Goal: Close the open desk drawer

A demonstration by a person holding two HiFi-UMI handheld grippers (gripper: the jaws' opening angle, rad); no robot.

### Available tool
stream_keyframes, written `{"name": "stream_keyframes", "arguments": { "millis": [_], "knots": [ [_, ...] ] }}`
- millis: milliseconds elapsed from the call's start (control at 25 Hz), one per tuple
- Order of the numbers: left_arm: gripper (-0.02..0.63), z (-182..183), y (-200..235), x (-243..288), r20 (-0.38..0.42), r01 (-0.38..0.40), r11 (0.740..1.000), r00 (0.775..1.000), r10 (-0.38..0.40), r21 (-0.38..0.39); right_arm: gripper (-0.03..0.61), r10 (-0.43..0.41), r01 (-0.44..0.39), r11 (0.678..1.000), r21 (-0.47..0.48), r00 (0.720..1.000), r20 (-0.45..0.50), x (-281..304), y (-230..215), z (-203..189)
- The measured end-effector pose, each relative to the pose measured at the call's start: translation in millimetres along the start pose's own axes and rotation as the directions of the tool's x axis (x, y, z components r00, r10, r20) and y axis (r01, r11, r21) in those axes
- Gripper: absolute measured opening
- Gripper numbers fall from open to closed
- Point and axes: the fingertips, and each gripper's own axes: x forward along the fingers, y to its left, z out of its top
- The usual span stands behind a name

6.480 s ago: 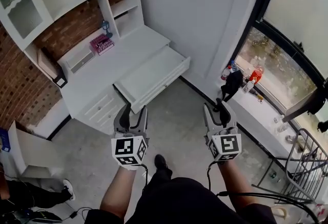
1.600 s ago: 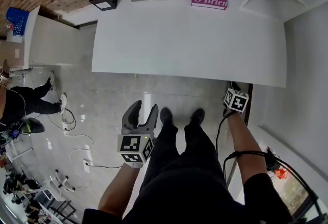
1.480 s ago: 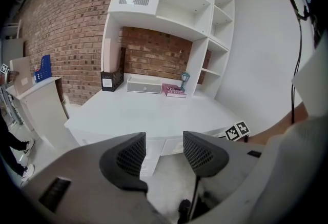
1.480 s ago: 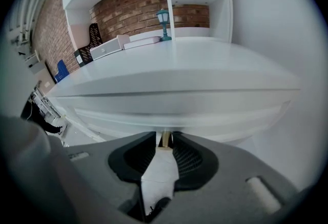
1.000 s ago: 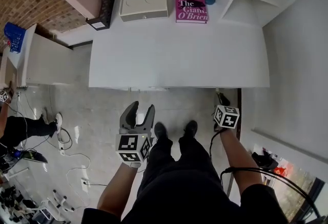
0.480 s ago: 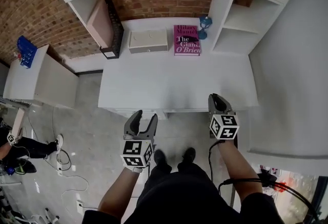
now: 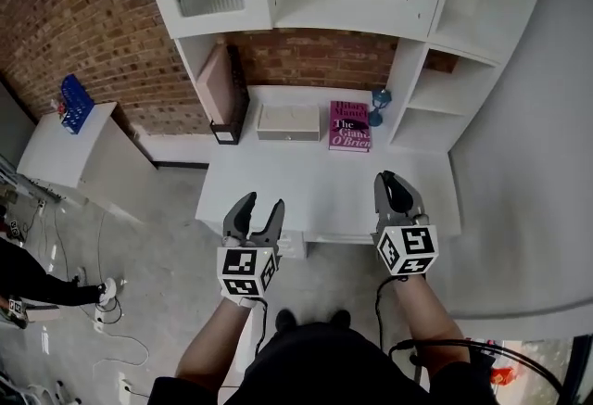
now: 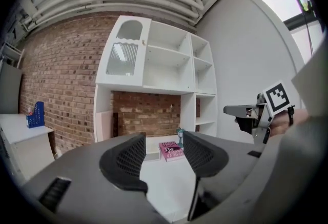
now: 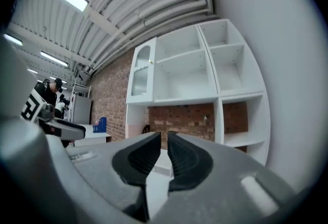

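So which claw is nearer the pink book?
Right. The right claw, whose jaws have just been closing on nothing, is in front of the book, slightly to its right. The left claw is further back, by the desk edge, well left.

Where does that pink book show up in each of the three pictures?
Head view: the pink book lies at the back of the desk, right of centre.
Left gripper view: low centre, on the desk.
Right gripper view: not visible.
Shared landmark: the brick wall behind the desk.
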Motion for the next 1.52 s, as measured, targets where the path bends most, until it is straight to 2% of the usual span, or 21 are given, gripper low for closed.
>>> {"name": "stream_keyframes", "arguments": {
  "millis": [240, 400, 520, 1000, 1520],
  "knots": [
    [0.225, 73.4, 17.3, -9.3, 0.165, -0.048, 0.998, 0.986, 0.039, 0.046, 0.037, 0.037, -0.021, 0.995, -0.098, 0.986, 0.164, -10.0, 25.2, 72.1],
    [0.220, 120.5, 11.8, -19.6, 0.271, -0.053, 0.993, 0.962, 0.023, 0.103, 0.037, 0.049, -0.019, 0.991, -0.133, 0.973, 0.226, -15.5, 32.5, 102.1],
    [0.201, 141.0, 5.0, -25.2, 0.318, -0.044, 0.993, 0.948, 0.007, 0.111, 0.037, 0.056, -0.015, 0.987, -0.159, 0.965, 0.256, -17.3, 35.0, 117.4],
    [0.199, 141.4, 2.7, -16.4, 0.310, -0.029, 0.993, 0.951, -0.007, 0.112, 0.037, 0.085, -0.031, 0.980, -0.199, 0.960, 0.267, -10.8, 40.4, 125.3],
    [0.199, 130.3, 3.4, -7.9, 0.286, -0.041, 0.993, 0.958, 0.008, 0.111, 0.037, 0.106, -0.057, 0.980, -0.188, 0.959, 0.262, -6.5, 38.2, 120.6]
  ]
}}
